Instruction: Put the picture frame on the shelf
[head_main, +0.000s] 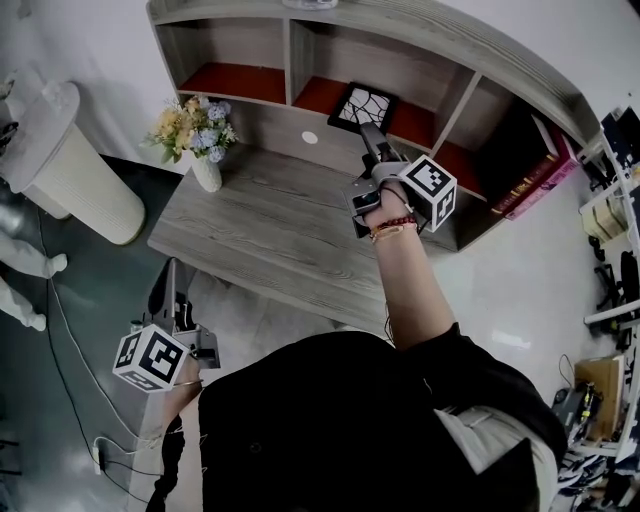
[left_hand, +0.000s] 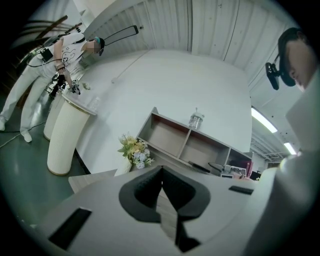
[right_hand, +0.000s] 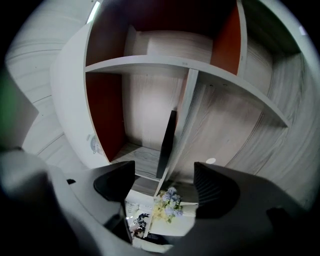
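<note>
Grey-wood desk (head_main: 270, 230) and red-floored shelf (head_main: 455, 48) are seen in the head view. The picture frame (head_main: 362, 106) is stood tilted in the middle compartment, just beyond the right gripper (head_main: 372, 135). The left gripper (head_main: 168, 275) is held low, off the desk. Left gripper view: jaws pressed together, nothing between. Right gripper view: jaws spread apart (empty) — the frame is seen edge-on ahead.

No readable text, numbers, brands or signs anywhere. The left tool (head_main: 168, 285) and right tool (head_main: 370, 140) each carry a marker cube with black-and-white square code patterns only, no letters. Print on the book spines (head_main: 535, 175) on the shelf (head_main: 420, 25) is too small to read. The picture frame (head_main: 362, 105) shows a line pattern, no words.
</note>
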